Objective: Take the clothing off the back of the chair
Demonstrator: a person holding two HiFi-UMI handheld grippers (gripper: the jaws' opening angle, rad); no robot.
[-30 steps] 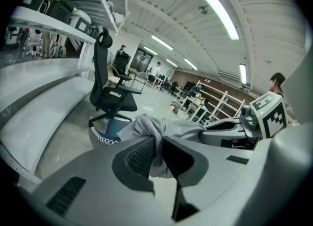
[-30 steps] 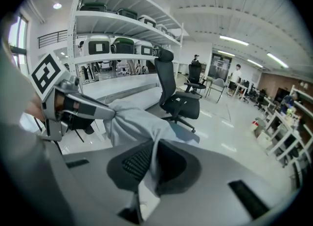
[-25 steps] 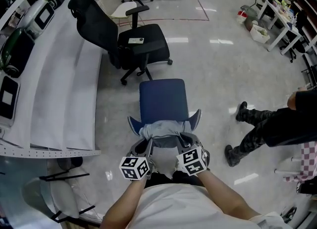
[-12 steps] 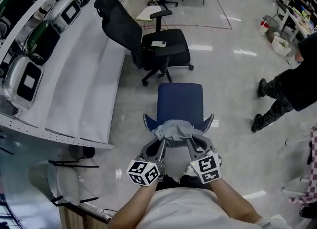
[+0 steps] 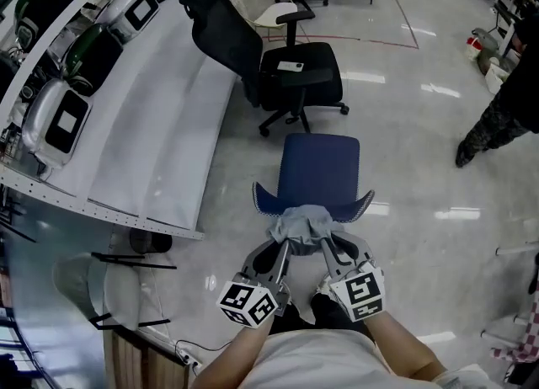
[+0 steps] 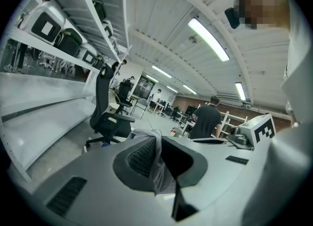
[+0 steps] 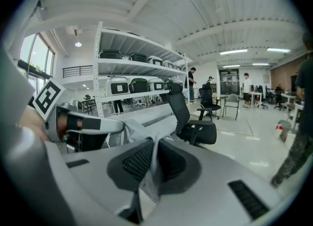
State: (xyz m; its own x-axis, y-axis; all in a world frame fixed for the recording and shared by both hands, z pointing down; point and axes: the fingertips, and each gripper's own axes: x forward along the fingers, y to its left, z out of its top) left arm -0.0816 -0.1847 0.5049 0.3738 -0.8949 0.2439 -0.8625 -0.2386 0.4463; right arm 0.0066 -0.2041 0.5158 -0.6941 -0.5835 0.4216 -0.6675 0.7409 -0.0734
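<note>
A grey garment (image 5: 300, 225) hangs bunched between my two grippers, lifted above the back of the blue chair (image 5: 318, 168). My left gripper (image 5: 286, 248) is shut on its left part, and grey cloth (image 6: 156, 164) shows pinched between the jaws in the left gripper view. My right gripper (image 5: 323, 247) is shut on the right part, with cloth (image 7: 151, 169) clamped between its pads in the right gripper view. The chair's blue backrest wings (image 5: 268, 203) show just below the garment.
A black office chair (image 5: 269, 63) stands beyond the blue one, next to a long white shelf unit (image 5: 160, 135) with cases on the left. A person's legs (image 5: 497, 118) are at the right edge. Shiny floor (image 5: 421, 185) surrounds the chair.
Both grippers have risen with the grey garment, pulling it up off the chair back. The head view has swung, so the chair sits further right in the picture.
</note>
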